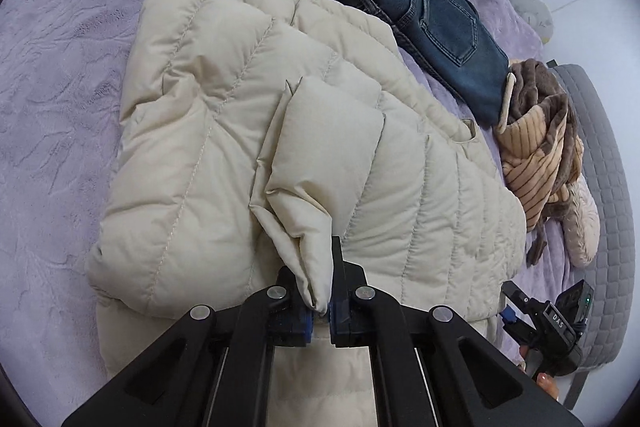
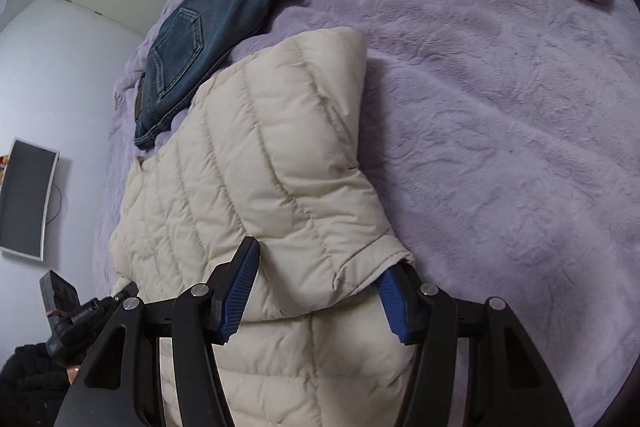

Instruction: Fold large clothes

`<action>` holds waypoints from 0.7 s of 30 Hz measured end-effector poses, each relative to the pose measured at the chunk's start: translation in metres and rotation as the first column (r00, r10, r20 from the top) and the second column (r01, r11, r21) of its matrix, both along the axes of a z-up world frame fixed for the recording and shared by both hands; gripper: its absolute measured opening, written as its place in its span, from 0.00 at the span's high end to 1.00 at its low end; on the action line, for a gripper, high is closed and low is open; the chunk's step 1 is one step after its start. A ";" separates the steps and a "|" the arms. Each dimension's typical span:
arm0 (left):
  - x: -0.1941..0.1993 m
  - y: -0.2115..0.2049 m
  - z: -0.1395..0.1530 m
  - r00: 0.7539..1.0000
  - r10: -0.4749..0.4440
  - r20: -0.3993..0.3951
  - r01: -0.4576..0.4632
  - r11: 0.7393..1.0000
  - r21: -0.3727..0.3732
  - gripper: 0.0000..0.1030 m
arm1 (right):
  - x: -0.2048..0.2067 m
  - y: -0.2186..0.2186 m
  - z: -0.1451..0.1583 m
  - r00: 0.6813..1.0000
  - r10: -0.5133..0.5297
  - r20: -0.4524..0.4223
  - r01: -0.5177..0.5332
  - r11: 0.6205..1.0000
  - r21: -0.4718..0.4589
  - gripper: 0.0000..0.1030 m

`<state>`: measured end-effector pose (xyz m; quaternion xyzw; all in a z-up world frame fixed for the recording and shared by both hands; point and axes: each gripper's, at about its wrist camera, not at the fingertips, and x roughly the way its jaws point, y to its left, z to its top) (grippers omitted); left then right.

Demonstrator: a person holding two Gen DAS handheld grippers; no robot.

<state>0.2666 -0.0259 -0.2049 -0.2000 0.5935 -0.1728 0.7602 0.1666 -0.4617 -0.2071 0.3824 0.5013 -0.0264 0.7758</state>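
Left claw (image 1: pixel 325 307) is pinching a fold of the cream quilted puffer jacket (image 1: pixel 248 131) lying mid lilac fleece bed cover (image 1: pixel 60 67), right claw (image 2: pixel 316 301) spread round its near edge w/o grip: slick padding prob slips, fold springs open.

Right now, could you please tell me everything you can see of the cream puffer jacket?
The cream puffer jacket is quilted in stitched channels, with a smooth, matte shell that looks padded. It lies partly folded on the purple blanket, a sleeve laid across its body. The left gripper is shut on a pinched fold of it; the right gripper stands open around a cuffed edge. Folded jeans lie beside it; whether they touch is unclear.
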 end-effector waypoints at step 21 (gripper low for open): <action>0.003 -0.002 0.003 1.000 -0.008 0.012 0.007 0.998 0.059 0.94 | 0.022 -0.080 -0.009 0.989 -0.138 0.061 0.108 0.932 0.346 0.40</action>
